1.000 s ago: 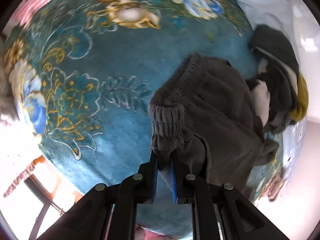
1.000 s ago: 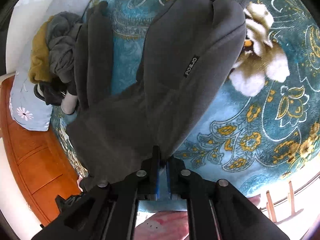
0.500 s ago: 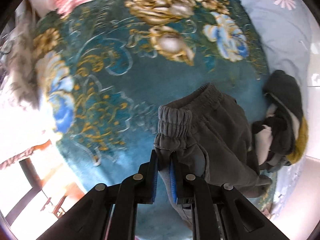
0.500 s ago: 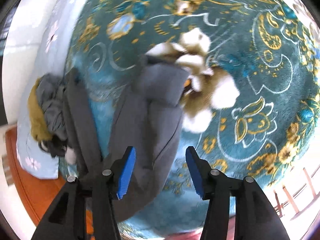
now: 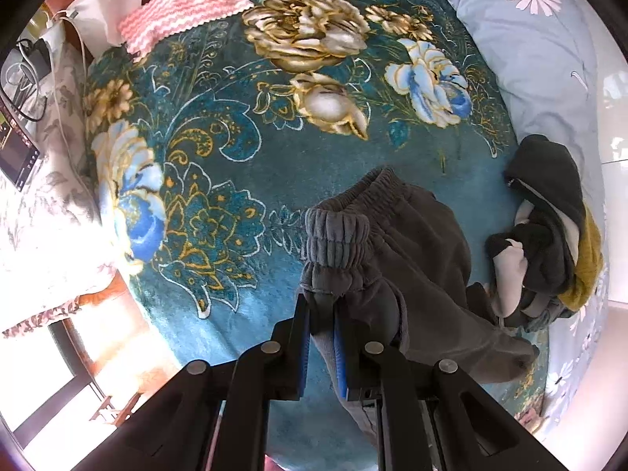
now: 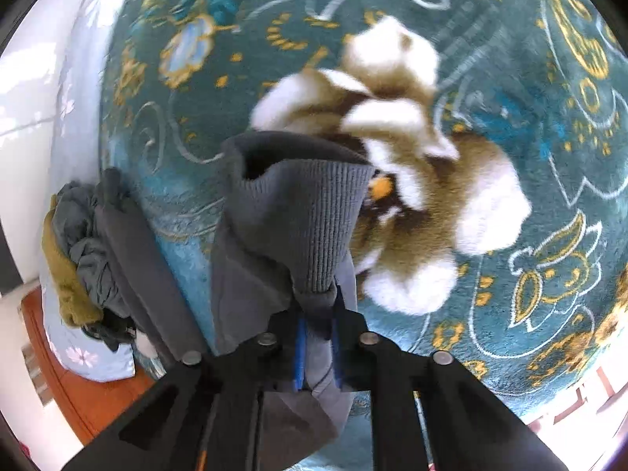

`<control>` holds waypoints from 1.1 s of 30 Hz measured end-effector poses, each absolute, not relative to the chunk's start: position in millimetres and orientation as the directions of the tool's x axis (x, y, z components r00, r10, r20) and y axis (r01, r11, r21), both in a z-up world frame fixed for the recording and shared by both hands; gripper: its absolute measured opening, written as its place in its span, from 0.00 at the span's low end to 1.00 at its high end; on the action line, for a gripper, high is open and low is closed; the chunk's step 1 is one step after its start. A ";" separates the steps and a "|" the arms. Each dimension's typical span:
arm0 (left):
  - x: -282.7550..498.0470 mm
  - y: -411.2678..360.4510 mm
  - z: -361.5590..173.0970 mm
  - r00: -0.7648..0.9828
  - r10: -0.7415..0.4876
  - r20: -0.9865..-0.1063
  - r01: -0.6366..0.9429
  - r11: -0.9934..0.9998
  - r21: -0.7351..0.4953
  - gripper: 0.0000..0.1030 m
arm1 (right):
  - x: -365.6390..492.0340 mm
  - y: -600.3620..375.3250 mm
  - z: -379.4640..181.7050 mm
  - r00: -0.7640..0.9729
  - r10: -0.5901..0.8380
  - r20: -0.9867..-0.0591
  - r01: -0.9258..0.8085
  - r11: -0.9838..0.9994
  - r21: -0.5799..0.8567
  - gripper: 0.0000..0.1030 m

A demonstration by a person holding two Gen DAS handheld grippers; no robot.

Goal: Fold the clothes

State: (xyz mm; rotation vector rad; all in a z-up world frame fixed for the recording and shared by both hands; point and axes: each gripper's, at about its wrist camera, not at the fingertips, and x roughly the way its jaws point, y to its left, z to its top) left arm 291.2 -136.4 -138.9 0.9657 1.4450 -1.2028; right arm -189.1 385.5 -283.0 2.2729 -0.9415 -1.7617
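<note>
Dark grey sweatpants (image 5: 396, 251) lie on a teal floral blanket (image 5: 219, 172). My left gripper (image 5: 322, 314) is shut on the elastic waistband (image 5: 337, 235) and holds it bunched above the blanket. In the right wrist view my right gripper (image 6: 316, 306) is shut on the ribbed leg cuff (image 6: 310, 212) of the same grey sweatpants (image 6: 243, 274), and the leg hangs down to the left.
A pile of dark, white and mustard clothes (image 5: 549, 243) lies at the blanket's right edge, also seen in the right wrist view (image 6: 78, 259). A pale blue flowered pillow (image 5: 541, 47) lies beyond it. A pink knitted cloth (image 5: 180, 11) lies at the far edge.
My right gripper let go of the pants body, opened, then shut on the ribbed leg cuff. My left gripper kept its hold on the waistband and pulled back a little.
</note>
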 end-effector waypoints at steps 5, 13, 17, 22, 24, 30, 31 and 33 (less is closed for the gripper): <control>299.4 -125.7 -159.4 -0.193 0.032 -0.981 0.960 0.214 -0.182 0.12 | -186.7 404.9 -241.6 0.055 -0.468 -0.882 -0.282 -0.855 0.436 0.05; 304.1 -116.4 -198.1 -0.214 0.149 -0.965 0.961 0.211 -0.181 0.16 | -163.7 459.4 -236.9 0.083 -0.353 -0.932 -0.344 -0.888 0.306 0.07; 318.7 -132.1 -202.4 -0.233 0.159 -0.960 0.947 0.264 -0.186 0.28 | -169.1 448.6 -211.9 0.030 -0.300 -0.954 -0.309 -0.910 0.276 0.34; 327.8 -168.0 -181.0 -0.256 0.054 -0.965 0.938 0.254 -0.234 0.47 | -194.0 407.5 -170.0 -0.048 -0.246 -0.968 -0.234 -0.939 0.250 0.43; 322.1 -178.8 -176.7 -0.278 0.045 -0.960 0.935 0.242 -0.259 0.50 | -205.8 382.0 -153.9 -0.073 -0.259 -0.963 -0.187 -0.945 0.269 0.53; 294.4 -195.9 -186.5 -0.298 0.085 -0.951 0.937 0.218 -0.274 0.53 | -227.3 257.6 -136.9 -0.010 -0.426 -0.905 -0.038 -0.904 0.426 0.74; 289.0 -194.0 -187.1 -0.294 0.094 -0.951 0.940 0.207 -0.270 0.53 | -229.8 235.9 -140.0 0.025 -0.454 -0.891 -0.012 -0.891 0.454 0.75; 278.4 -190.4 -188.4 -0.285 0.113 -0.952 0.947 0.185 -0.261 0.53 | -236.4 198.3 -150.3 0.091 -0.463 -0.882 0.041 -0.883 0.468 0.75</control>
